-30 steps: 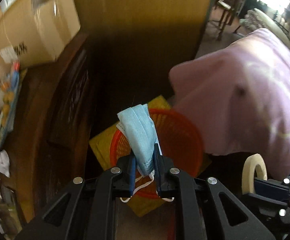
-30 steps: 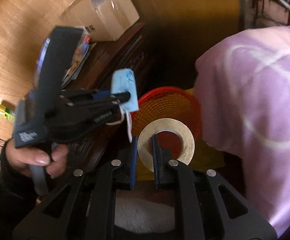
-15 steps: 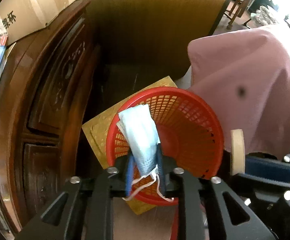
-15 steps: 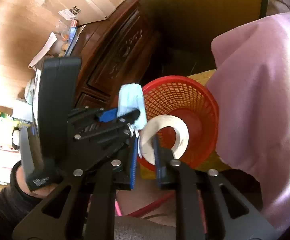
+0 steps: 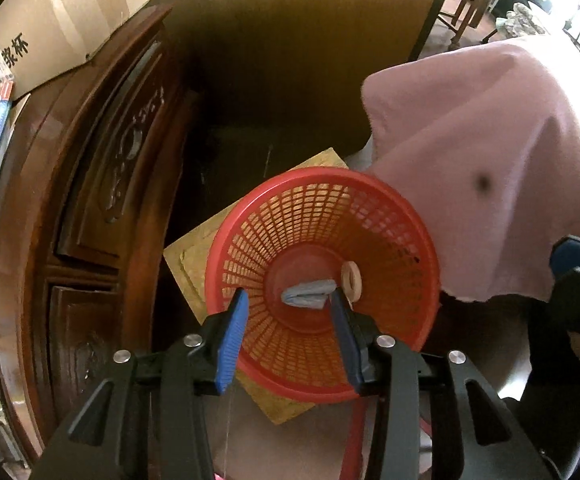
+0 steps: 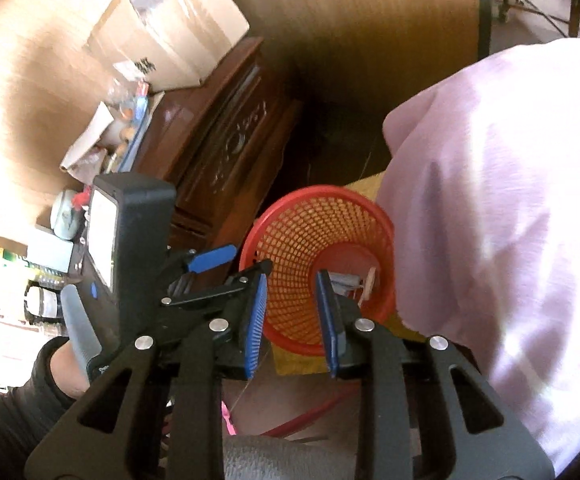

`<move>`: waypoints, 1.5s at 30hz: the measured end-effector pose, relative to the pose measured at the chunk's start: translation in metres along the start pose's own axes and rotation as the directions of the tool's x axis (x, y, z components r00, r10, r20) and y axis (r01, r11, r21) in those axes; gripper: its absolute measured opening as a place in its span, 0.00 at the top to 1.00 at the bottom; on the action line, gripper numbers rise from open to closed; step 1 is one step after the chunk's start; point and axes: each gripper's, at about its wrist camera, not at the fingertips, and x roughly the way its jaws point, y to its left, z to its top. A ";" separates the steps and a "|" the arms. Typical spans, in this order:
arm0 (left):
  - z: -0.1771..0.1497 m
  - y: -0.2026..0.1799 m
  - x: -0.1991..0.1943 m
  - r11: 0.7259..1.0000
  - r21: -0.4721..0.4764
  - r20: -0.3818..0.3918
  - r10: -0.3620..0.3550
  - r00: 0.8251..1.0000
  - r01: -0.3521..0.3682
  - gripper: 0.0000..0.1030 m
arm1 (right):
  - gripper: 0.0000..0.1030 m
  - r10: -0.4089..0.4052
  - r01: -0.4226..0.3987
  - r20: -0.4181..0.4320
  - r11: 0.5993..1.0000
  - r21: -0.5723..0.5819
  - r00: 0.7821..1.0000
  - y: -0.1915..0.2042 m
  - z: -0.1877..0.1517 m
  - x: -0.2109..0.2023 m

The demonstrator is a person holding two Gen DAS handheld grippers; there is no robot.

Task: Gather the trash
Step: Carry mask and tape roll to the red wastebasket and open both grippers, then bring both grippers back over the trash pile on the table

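Where basket [image 5: 389, 216] deepens, tape roll [image 5: 351, 278] perhaps.

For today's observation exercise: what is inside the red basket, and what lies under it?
Inside the red basket lie a blue face mask and a tape roll. Under it sits a yellow board, mostly covered by the basket.

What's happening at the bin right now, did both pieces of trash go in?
Yes. A person holds both grippers over the red basket. The left gripper and the right gripper have just been opening, and nothing is between the jaws of either. The blue face mask and the tape roll lie at the bottom of the basket, side by side. The basket sits on a yellow board beside a dark wooden cabinet.
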 end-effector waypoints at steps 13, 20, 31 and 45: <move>0.002 -0.067 -0.095 0.992 0.122 0.209 -0.053 0.977 0.028 0.40 | 0.51 -0.155 0.152 0.240 0.988 0.032 0.958 -0.026 -0.037 -0.112; 0.003 -0.130 -0.140 0.973 0.229 0.302 -0.107 0.947 0.037 0.40 | 0.46 -0.283 0.254 0.346 0.959 0.127 0.895 -0.066 -0.073 -0.181; -0.010 -0.234 -0.173 0.913 0.400 0.326 -0.224 0.918 0.080 0.38 | 0.38 -0.434 0.318 0.440 0.895 0.314 0.786 -0.132 -0.141 -0.263; -0.028 -0.352 -0.182 0.798 0.581 0.257 -0.366 0.895 0.160 0.31 | 0.24 -0.607 0.280 0.435 0.743 0.608 0.665 -0.214 -0.236 -0.324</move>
